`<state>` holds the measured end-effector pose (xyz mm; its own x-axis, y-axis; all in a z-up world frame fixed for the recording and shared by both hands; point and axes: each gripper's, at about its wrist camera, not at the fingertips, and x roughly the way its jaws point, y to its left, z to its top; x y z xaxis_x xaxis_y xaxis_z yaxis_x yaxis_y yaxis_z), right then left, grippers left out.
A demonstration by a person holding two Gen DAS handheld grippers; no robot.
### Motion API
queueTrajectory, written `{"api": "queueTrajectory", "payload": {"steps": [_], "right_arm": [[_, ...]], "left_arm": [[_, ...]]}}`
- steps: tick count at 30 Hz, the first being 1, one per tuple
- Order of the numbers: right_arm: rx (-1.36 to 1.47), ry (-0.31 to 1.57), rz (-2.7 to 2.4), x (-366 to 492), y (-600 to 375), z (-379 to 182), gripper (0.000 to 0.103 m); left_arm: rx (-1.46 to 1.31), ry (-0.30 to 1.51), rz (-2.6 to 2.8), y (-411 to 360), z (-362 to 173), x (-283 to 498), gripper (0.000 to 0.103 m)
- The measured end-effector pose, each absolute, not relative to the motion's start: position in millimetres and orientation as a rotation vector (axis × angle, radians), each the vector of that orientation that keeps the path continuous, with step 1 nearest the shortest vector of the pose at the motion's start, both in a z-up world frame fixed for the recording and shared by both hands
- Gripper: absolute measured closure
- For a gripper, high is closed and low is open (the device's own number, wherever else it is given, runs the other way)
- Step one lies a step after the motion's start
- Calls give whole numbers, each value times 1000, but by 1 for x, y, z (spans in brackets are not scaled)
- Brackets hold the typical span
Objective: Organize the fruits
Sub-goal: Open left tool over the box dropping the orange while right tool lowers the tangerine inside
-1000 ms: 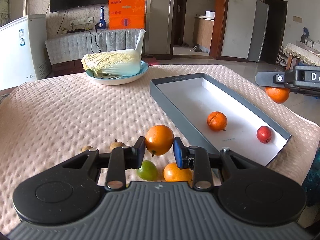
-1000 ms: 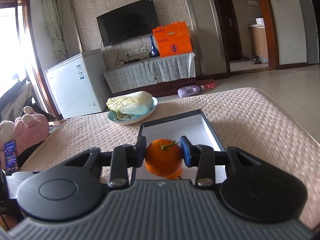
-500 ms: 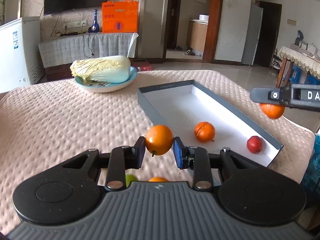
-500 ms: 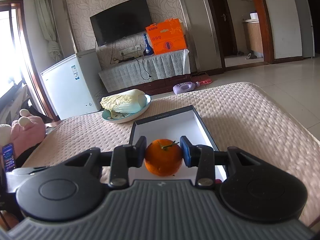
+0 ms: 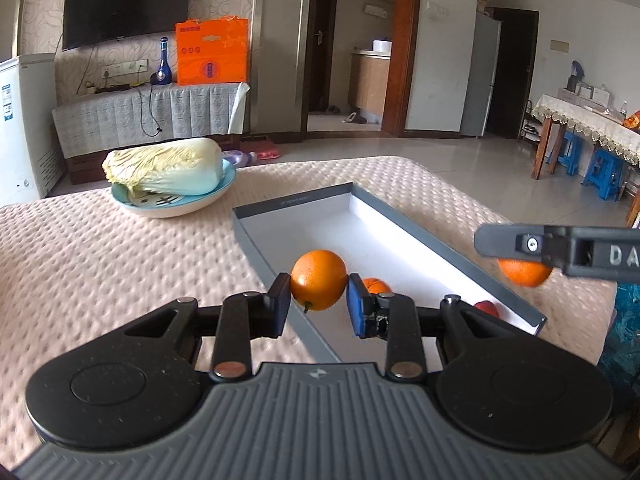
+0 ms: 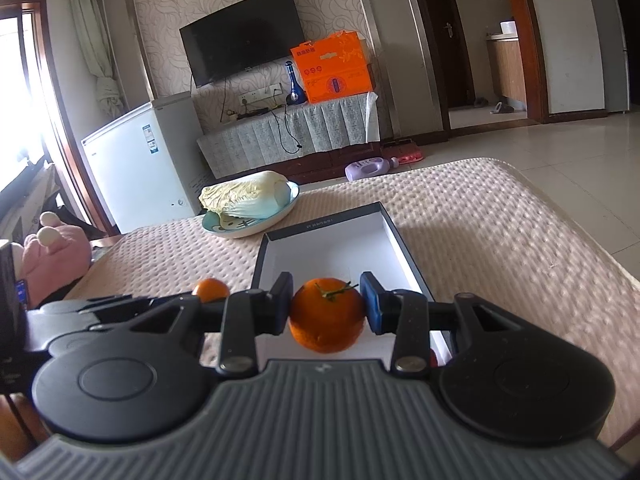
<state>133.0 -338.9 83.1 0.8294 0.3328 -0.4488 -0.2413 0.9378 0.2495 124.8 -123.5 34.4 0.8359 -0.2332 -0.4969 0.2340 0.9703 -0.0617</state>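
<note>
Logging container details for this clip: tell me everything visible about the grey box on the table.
The grey box is a shallow, lidless rectangular tray, cardboard by the look, with dark grey walls and a white inside. It lies flat on the pink quilted table cover, beside the cabbage plate. Inside lie an orange and a red fruit, both partly hidden.

A smooth orange (image 5: 318,279) with its stem pointing down is held in the air above the near left wall of the grey, white-lined box (image 5: 452,258). A second orange (image 6: 326,314), stem and green leaf uppermost, is held over the box's near end. Inside lie a tangerine (image 5: 375,284) and a red fruit (image 5: 488,308).
</note>
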Motion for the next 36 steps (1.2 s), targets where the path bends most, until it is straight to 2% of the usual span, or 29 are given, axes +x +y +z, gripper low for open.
{"api": "queueTrajectory", "payload": {"steps": [23,31,33,36], "right_arm": [[125,627,268,140,-339,68,63],[135,638,259,144,-344,66,63],[137,639,258,145,-345,65,63],[141,644,251,147,-345,64,63]], "left_arm": [[8,591,-260,-158,3,207,68],[21,592,-269,-168,-3,211,66],[12,585,-268,-167,-2,209,54],[17,562,-265,-165,2,203,44]]}}
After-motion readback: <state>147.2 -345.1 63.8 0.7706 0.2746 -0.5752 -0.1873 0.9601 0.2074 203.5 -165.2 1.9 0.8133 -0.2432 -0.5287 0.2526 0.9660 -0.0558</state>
